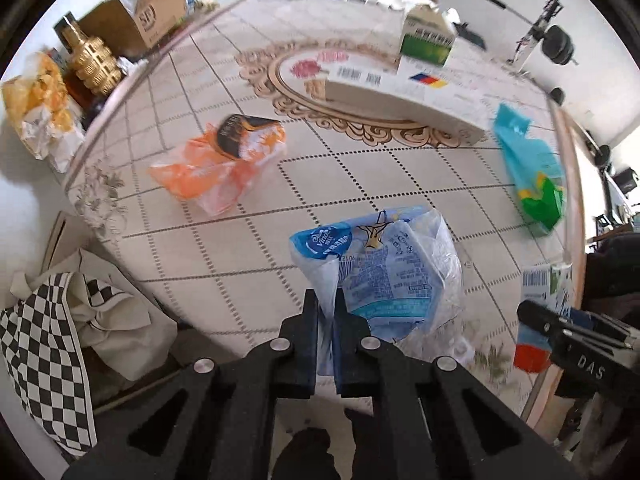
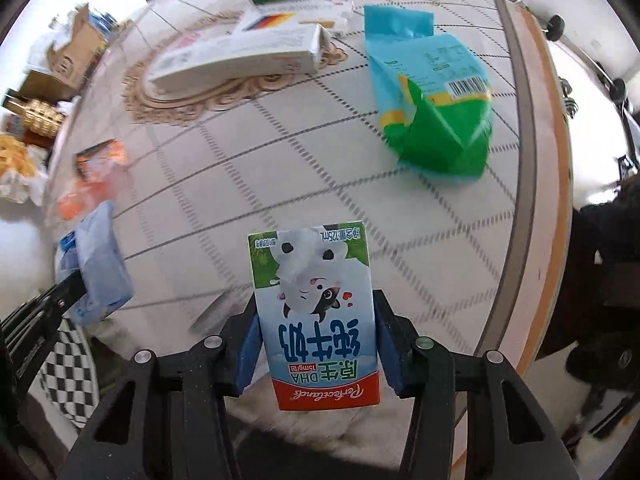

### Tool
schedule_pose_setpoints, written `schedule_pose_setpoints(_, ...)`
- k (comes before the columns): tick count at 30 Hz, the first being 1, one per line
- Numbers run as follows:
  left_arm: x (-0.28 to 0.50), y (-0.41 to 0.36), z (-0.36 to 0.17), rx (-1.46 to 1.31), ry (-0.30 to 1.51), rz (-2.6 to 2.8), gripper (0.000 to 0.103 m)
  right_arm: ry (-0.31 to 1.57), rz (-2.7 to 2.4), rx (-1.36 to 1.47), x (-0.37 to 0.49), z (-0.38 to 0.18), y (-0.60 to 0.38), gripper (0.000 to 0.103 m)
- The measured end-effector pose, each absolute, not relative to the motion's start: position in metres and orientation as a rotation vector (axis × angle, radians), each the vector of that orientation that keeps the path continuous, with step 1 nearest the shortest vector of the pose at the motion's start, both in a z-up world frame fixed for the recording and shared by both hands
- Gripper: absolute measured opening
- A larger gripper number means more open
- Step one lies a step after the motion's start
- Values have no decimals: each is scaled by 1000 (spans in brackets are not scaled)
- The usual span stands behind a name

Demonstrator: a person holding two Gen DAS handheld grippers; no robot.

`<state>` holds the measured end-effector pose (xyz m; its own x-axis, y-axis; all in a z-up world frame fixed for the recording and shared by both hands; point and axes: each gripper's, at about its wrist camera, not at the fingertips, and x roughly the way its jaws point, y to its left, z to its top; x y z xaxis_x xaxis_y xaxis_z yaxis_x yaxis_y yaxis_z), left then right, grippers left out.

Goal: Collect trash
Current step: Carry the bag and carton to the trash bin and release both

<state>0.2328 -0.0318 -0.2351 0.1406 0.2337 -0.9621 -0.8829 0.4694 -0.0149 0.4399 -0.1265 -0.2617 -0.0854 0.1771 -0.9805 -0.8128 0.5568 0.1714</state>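
The left claw (image 1: 328, 312) is squeezed tight on a thin edge of a pale blue plastic wrapper (image 1: 384, 264). The wrapper hangs crumpled past the black fingers, above the near part of the counter (image 1: 248, 248). The counter has a cream cloth with a grid of dotted lines and a curly brown oval in the middle.

The right claw (image 2: 316, 320) holds a small milk carton (image 2: 316, 320) — its blue pads press on both sides of it. No earlier picture is here to compare. The carton stands upside down in the grip, with a cartoon cow on it and a red band at the near end. It is up off the counter, near its near edge.

More trash lies on the counter. An orange and white wrapper (image 1: 220, 168) sits to the left, well apart from the blue one. A blue and green bag (image 2: 432, 92) lies on the right side, near the counter's rim. A long white box (image 1: 404, 100) rests across the brown oval, and a green and white carton (image 1: 428, 36) stands just behind it at the far side.

Off the left edge — a gold bottle (image 1: 92, 60), a brown cardboard box (image 1: 144, 20) and a yellow crumpled wrapper (image 1: 40, 108). A black and white checked bag (image 1: 44, 360) sits low at the near left, beside the counter.
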Motion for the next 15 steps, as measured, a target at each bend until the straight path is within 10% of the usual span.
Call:
schedule_pose_setpoints(7,131,-71,-226,-717,1118,920,3,1480,946,-486,311,-253,-198,52)
schedule_pose_setpoints(15,28,-105,-337,-872,1290,923,3,1667,923,-609,178,-353,-246,52)
